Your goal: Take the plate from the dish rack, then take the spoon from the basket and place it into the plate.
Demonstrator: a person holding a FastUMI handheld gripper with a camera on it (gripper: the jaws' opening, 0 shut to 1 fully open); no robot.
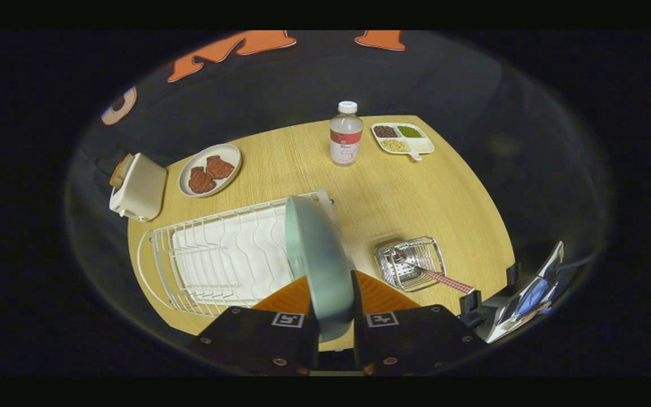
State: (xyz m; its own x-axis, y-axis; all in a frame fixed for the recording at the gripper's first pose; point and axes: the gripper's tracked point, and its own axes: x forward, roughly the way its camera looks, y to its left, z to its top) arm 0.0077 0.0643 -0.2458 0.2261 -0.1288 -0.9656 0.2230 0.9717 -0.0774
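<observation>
Both fingers (pixel 359 294) of gripper (pixel 334 322) clamped on plate (pixel 317 254), held edge-on above dish rack (pixel 212 260), lower rim hidden between fingers, face turned toward rack. Spoon (pixel 433 274) in basket (pixel 410 263) right of fingers, bowl down inside, checkered handle slanting out over rim toward table (pixel 404 198) edge.

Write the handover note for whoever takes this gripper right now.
Gripper: shut on the green plate, held on edge between the fingers, at the end of the white dish rack.
Spoon: in the wire basket beside the rack, checked handle sticking out over the rim.
Done: plate gripped.
Left: set the plate down on the table, fetch the spoon, place it into the plate.
</observation>
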